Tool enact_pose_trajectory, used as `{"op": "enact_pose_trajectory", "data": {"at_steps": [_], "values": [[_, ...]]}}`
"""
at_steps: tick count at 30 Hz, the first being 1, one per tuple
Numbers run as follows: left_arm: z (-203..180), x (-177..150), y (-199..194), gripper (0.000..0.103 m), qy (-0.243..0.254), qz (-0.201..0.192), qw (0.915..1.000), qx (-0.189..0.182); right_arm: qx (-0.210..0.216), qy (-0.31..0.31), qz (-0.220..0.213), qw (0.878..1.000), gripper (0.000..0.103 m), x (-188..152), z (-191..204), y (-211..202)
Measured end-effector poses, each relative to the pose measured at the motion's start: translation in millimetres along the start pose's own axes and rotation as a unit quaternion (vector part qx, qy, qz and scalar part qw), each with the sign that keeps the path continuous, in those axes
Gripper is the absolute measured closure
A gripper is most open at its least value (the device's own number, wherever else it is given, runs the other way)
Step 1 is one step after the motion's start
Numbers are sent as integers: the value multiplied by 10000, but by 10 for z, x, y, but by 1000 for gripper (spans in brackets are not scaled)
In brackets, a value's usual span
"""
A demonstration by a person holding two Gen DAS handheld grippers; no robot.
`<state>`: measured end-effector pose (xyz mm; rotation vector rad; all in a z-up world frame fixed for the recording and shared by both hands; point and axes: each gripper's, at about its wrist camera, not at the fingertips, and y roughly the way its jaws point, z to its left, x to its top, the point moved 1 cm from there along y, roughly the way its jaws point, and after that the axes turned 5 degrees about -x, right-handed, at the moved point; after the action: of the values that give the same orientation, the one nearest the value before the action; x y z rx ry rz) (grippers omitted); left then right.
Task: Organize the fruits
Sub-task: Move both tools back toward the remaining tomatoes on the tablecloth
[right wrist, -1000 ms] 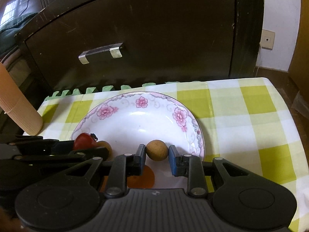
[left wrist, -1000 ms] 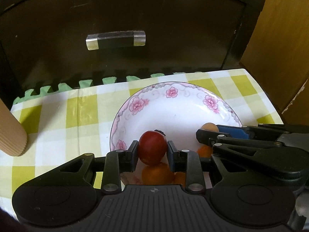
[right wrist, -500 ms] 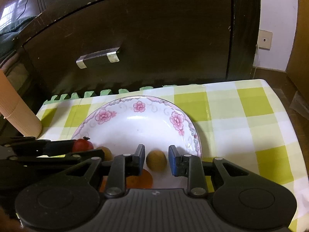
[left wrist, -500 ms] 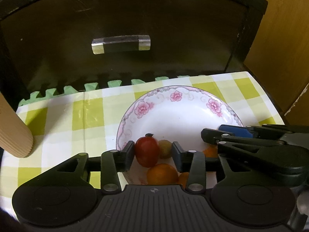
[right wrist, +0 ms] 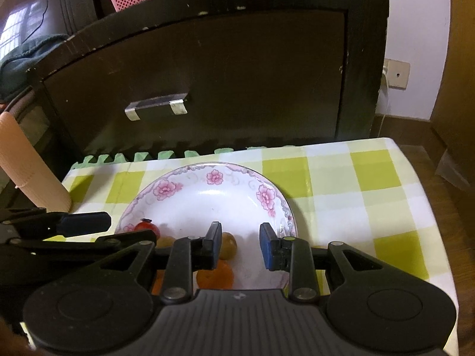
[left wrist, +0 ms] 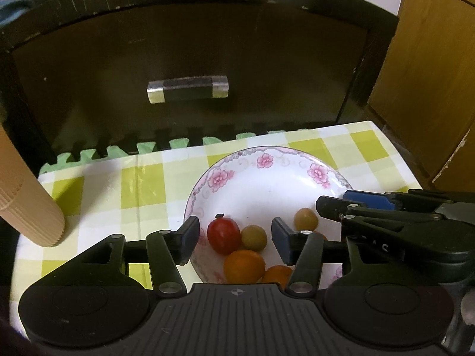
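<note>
1. The left hand-held gripper [left wrist: 234, 235] is released, its jaws spread wide and level above the near rim of the white, pink-flowered ceramic plate [left wrist: 267, 178], pointing toward the dark wooden cabinet [left wrist: 193, 44].
2. Between its jaws but touched by neither lie a red cherry tomato [left wrist: 223, 235], stem end up and tilted to the far left, and a round yellow-green fruit [left wrist: 253, 237] touching it on the right.
3. Two orange round fruits [left wrist: 244, 266] sit nearer, at the plate's front edge.
4. The right hand-held gripper [right wrist: 240, 244] is likewise released, level, jaws apart over the plate's near right part; a second yellow-brown round fruit [right wrist: 228, 244] lies just beside its left finger, free.
5. All the fruits are gathered in the plate's near half.
6. The plate rests on the bench under a yellow-and-white checked cloth [right wrist: 371, 178]; a ribbed tan cylinder [left wrist: 26, 204] leans at the left.
</note>
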<state>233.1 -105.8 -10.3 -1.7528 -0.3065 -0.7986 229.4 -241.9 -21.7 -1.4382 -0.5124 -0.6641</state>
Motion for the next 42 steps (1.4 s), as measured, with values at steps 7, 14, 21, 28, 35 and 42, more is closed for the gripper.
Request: {"op": "enact_pose_trajectory", "data": {"at_steps": [7, 14, 21, 28, 35, 42], "values": [[-48, 1, -201, 38, 59, -117, 9999, 1, -9, 53, -142, 9999, 75, -32, 8, -237], [-104, -56, -395, 37, 152, -203, 9997, 0, -10, 57, -213, 9998, 75, -106, 29, -449], [-154, -167, -550, 35, 272, -197, 9994, 0, 33, 82, -197, 9998, 75, -253, 54, -621], [-170, -282, -631, 35, 346, -107, 9993, -1, 46, 107, -96, 9999, 75, -395, 77, -723], [-171, -395, -759, 35, 401, -57, 9992, -11, 80, 104, -25, 9999, 75, -517, 119, -837], [-194, -525, -821, 35, 439, 29, 9990, 21, 87, 93, 88, 9999, 75, -651, 163, -891]]}}
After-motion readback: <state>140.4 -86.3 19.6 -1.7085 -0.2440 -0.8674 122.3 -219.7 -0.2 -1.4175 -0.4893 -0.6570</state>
